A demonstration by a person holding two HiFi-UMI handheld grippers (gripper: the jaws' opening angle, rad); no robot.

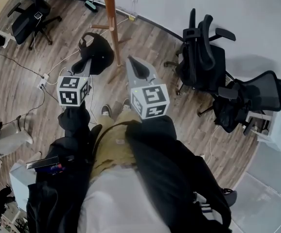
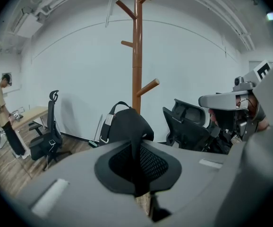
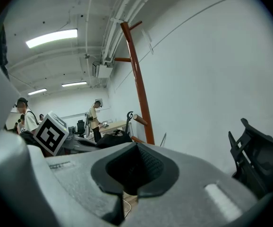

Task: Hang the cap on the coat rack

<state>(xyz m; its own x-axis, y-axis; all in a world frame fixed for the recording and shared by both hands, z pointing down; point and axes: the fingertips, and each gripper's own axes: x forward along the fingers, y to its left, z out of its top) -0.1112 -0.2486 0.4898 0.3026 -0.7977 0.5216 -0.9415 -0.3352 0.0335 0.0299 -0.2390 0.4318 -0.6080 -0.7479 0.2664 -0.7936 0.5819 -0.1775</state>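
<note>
Clearly early stage: coat rack [image 1: 111, 18] stood w/ all visible pegs bare, nothing hung yet. The black cap [image 1: 96, 52] was off the rack, hanging in front of the pole's lower part, its fabric pinched in the left gripper [image 1: 84, 68], jaws clamped tight on it. Raising it + hooking it over a peg were prob. left to do. The right gripper [image 1: 140, 68] was alongside, jaws together, empty. Both arms were held out fwd, tools pointed toward the rack.
</note>
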